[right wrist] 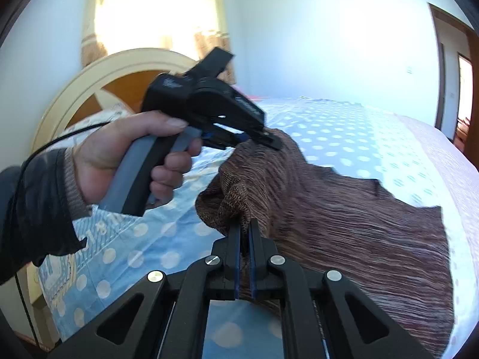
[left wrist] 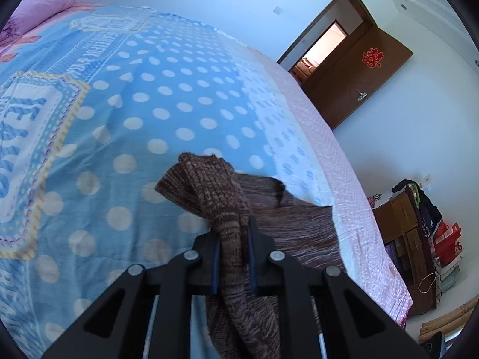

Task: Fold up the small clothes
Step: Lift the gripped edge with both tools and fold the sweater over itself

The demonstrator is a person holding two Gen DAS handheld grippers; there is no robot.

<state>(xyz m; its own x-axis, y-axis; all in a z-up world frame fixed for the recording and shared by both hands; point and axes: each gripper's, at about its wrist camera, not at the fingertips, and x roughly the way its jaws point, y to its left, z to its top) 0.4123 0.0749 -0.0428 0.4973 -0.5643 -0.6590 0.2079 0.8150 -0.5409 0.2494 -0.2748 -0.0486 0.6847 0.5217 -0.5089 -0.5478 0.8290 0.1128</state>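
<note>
The left gripper [left wrist: 233, 224], gripped in a bare hand [right wrist: 131, 155] with a dark sleeve, is clamped on the garment [right wrist: 344, 218]. The right gripper [right wrist: 245, 227] pinches it too.

- knit garment [right wrist: 344, 218]: brown, fine streaky marl of lighter and darker threads; ribbed cuff part speckled tan-brown
- bedspread [left wrist: 167, 95]: sky blue with cream polka dots, paler band with small blue marks, pink-and-white edge strip, lettered patches with yellow-trimmed borders
- pillow [left wrist: 42, 9]: pink
- left gripper [left wrist: 233, 233], right gripper [right wrist: 245, 233]: black frames, blue pads, silver rivets
- handle [right wrist: 140, 164] in the hand: grey and black
- sleeve [right wrist: 33, 203]: black, brown knit cuff
- door [left wrist: 356, 80]: dark brown, red paper-cut emblem
- headboard [right wrist: 98, 83]: cream frame, orange-brown panels
</note>
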